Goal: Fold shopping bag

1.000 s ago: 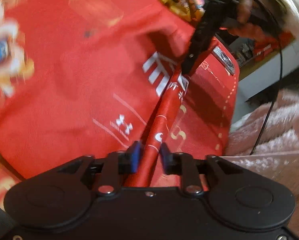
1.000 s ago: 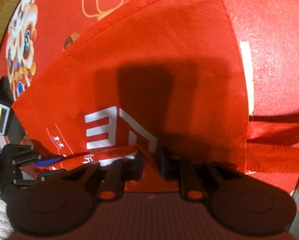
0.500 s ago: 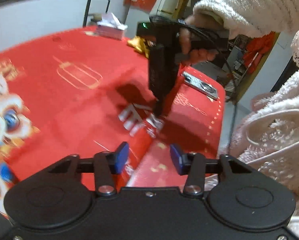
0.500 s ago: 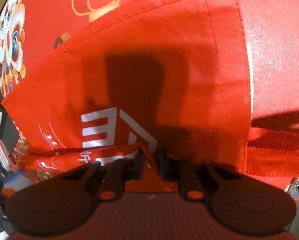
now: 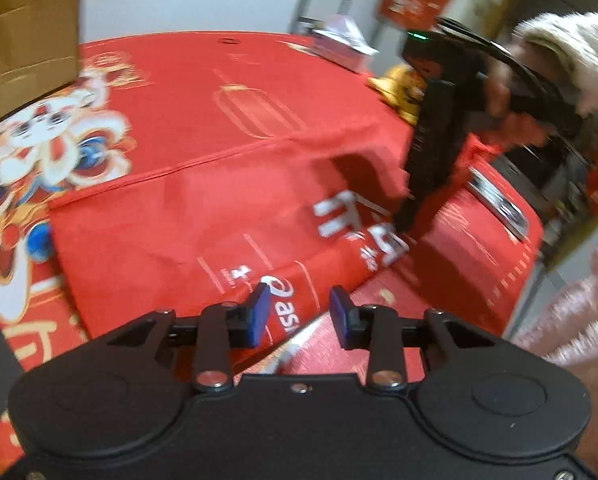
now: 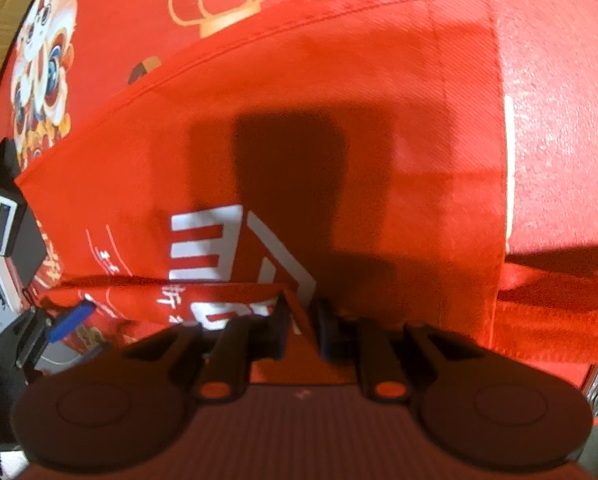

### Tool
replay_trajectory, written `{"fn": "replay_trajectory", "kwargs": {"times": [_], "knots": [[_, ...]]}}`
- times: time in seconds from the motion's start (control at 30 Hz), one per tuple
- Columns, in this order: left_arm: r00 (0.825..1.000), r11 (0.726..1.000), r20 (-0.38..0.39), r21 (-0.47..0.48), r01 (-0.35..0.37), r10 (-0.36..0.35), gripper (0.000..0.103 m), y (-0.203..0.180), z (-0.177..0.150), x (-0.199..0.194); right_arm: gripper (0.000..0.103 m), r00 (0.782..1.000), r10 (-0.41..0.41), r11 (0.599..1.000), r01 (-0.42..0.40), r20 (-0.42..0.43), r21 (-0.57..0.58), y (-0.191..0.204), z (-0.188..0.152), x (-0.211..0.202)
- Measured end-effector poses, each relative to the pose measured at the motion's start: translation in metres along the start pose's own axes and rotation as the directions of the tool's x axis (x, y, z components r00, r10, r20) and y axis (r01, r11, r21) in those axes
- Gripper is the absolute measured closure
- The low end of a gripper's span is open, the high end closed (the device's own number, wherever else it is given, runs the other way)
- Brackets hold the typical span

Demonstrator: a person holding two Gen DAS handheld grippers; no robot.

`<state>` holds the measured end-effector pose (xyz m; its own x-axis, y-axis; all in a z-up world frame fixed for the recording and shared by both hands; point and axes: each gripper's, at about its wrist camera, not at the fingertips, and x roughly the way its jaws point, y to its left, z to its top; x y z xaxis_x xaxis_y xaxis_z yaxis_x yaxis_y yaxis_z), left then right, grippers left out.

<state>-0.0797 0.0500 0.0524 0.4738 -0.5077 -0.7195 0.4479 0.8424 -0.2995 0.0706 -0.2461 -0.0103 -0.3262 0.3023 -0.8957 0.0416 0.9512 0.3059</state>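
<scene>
My left gripper (image 5: 299,316) had been closing, empty | right gripper (image 6: 301,326) pinched red shopping bag (image 6: 299,152) fold | "ase" (image 5: 291,314) read at 6 o'clock.

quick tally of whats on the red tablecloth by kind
shopping bag: 1
tissue box: 1
cardboard box: 1
yellow packet: 1
shiny metal thing: 1
total: 5

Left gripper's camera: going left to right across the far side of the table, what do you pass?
Cardboard box → lion picture on the tablecloth → lantern drawing → tissue box → right gripper pinching the red bag.
</scene>
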Motion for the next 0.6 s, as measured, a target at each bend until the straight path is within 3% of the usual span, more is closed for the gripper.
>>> {"fn": "replay_trajectory", "kwargs": {"times": [0.3, 0.6], "knots": [[0.992, 0.979, -0.004, -0.159, -0.127, 0.128, 0.077, 0.001, -0.002, 0.011, 0.092, 1.0, 0.004, 0.998, -0.003, 0.009, -0.055, -0.008, -0.008, 0.002], [0.972, 0.954, -0.046, -0.188, -0.234, 0.229, 0.078, -0.005, -0.002, 0.025, 0.092, 0.998, 0.062, 0.996, -0.06, 0.03, -0.067, -0.031, -0.018, -0.011]]}}
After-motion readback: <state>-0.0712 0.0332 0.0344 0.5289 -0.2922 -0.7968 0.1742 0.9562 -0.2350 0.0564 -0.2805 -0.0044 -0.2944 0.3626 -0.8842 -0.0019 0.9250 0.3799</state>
